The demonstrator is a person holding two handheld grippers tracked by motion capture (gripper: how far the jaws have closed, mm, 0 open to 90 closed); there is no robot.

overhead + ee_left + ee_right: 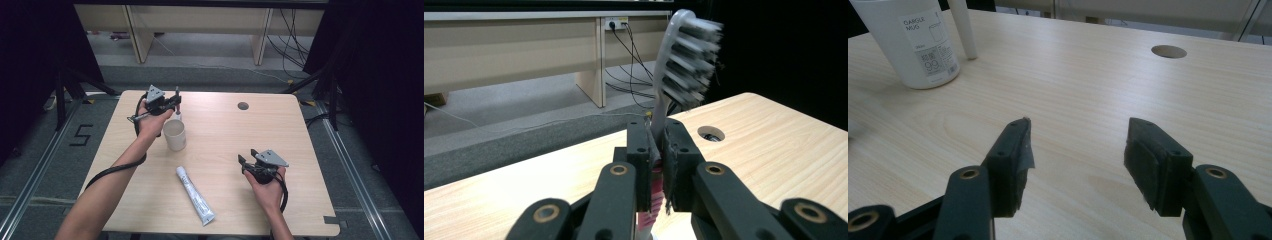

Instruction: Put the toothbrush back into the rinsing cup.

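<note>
High view: wooden table [225, 140], two hands in from the bottom. Left gripper [170, 104] raised at the far left part of the table, just behind a white mug [175, 134]. Right gripper [246, 161] low over the near right part, well apart from the mug. A toothpaste tube [195, 195] lies flat on the near edge, between the two forearms, cap end toward the person. A round cable hole [243, 106] sits at the far side of the top.

Left gripper view: jaws pressed together on a toothbrush [674, 75], pinching its grey handle below the head. Brush stands upright, slightly tilted, bristles facing right. A pink part of the handle shows under the pads. From above the brush is only a thin dark stick at the gripper, its head too small to make out.

Right gripper view: jaws spread wide, nothing between them, bare table under the gap. The mug [913, 42] is at upper left, with a printed label facing this camera that the high view does not give. A white rod stands just beside the mug; whether it touches the table I cannot tell.
</note>
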